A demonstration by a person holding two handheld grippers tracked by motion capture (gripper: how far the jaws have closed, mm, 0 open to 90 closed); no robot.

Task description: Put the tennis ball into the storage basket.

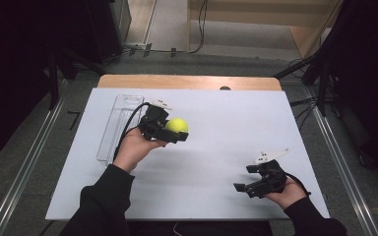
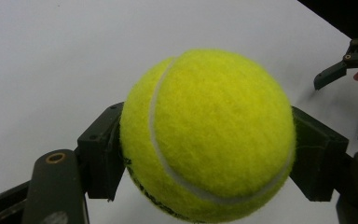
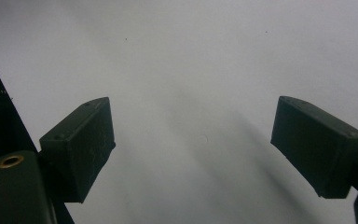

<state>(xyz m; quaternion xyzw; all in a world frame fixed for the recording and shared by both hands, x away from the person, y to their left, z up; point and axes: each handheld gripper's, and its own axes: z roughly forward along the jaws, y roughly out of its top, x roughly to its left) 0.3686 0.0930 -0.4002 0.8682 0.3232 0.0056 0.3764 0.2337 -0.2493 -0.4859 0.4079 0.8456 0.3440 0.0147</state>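
Note:
A yellow-green tennis ball (image 1: 177,125) is held above the white table (image 1: 216,113), clamped between the jaws of my left gripper (image 1: 176,132). In the left gripper view the ball (image 2: 207,135) bulges between both black pads (image 2: 103,154), which press on its sides. My right gripper (image 1: 242,178) rests low near the table's front right, pointing left, jaws wide apart. In the right gripper view its pads (image 3: 79,144) frame bare white tabletop with nothing between them (image 3: 193,149). The right gripper (image 2: 349,63) also shows at the far right edge of the left gripper view.
A clear plastic tube-shaped container (image 1: 118,125) lies lengthwise on the table's left part, just beyond my left hand. The table's wooden back edge (image 1: 187,81) borders grey floor. Dark equipment stands at both sides, with cables (image 1: 307,105) on the floor at the right.

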